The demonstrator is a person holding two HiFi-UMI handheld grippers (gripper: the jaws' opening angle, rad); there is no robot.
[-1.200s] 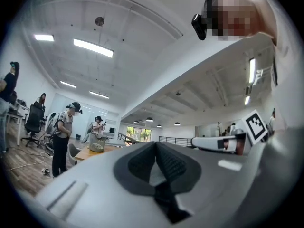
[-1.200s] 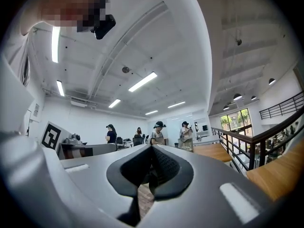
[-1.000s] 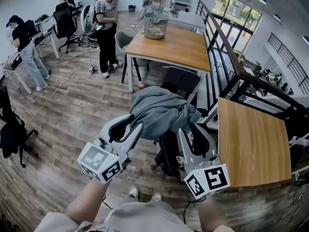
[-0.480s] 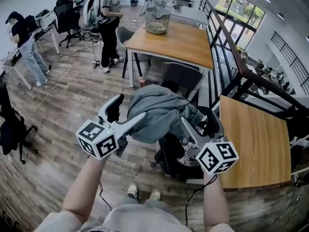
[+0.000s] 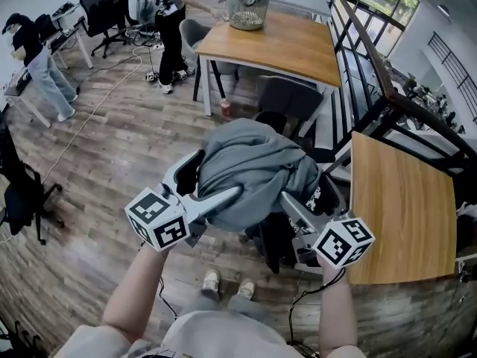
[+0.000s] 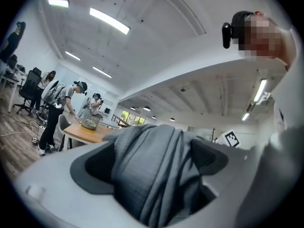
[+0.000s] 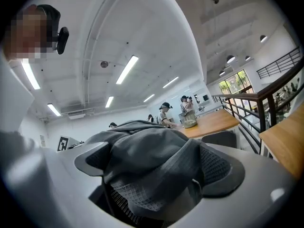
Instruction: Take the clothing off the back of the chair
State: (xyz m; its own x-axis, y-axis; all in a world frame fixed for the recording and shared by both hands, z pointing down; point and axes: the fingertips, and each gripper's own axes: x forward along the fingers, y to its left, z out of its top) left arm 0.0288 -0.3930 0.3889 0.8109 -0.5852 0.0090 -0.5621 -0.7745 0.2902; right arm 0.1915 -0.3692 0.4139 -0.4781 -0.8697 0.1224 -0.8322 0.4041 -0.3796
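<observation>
A grey garment [image 5: 257, 166] lies bunched over the back of a black mesh chair [image 5: 272, 237]. My left gripper [image 5: 205, 185] is at the bundle's left side, and its jaws are opening wide. Folds of the grey garment [image 6: 152, 170] lie between them, with the dark pads [image 6: 90, 167] standing off to either side. My right gripper [image 5: 317, 200] is at the bundle's right side, its jaws also opening. There the grey garment [image 7: 152, 160] sits between the jaws, with the chair's mesh [image 7: 123, 203] showing beneath it. Neither pair of pads is pressing on the cloth.
A wooden table [image 5: 402, 200] stands close on the right, beside a dark railing [image 5: 373, 66]. Farther ahead is another wooden table [image 5: 276, 43] with a wire basket [image 5: 247, 6] and a grey chair [image 5: 287, 95]. People stand at the far left. A black office chair [image 5: 22, 192] is at the left edge.
Both grippers have sunk lower beside the chair back, and their jaws have spread from nearly closed on the cloth to wide apart. The garment now rests bunched on the chair back.
</observation>
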